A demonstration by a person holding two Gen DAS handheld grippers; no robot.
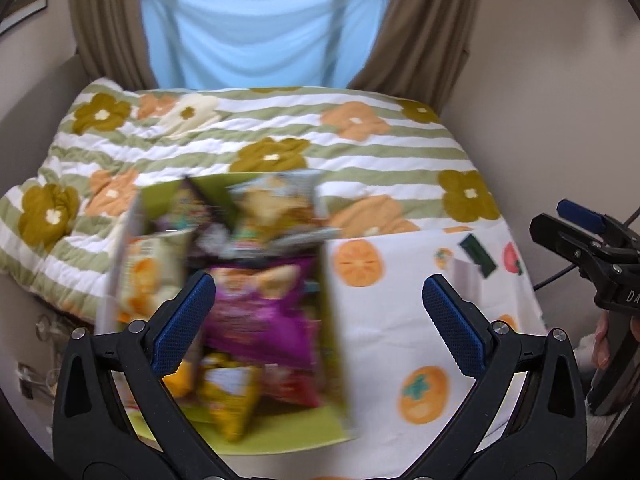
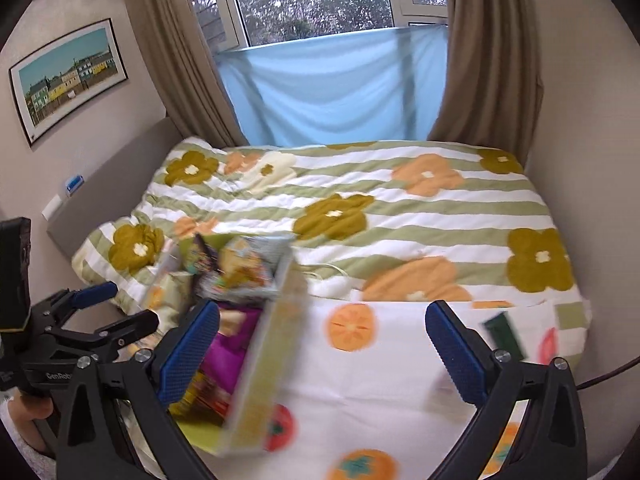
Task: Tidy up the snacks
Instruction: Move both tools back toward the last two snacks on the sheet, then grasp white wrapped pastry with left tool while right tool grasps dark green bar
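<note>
Floral striped quilt point(image 2: 400, 208) on bed; brown curtains point(image 2: 492, 60), blue cloth point(image 2: 332, 92) at window; framed picture point(image 2: 68, 76).

The left gripper point(image 2: 120, 308) body reads "GenRob", cut off; the right gripper point(image 1: 576, 224) shows "DA"; snack packets are too blurred.

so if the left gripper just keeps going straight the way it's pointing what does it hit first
Probably the purple snack bag in the green box; the open left gripper points just over it. The picture is blurred, so depth is uncertain.
</note>
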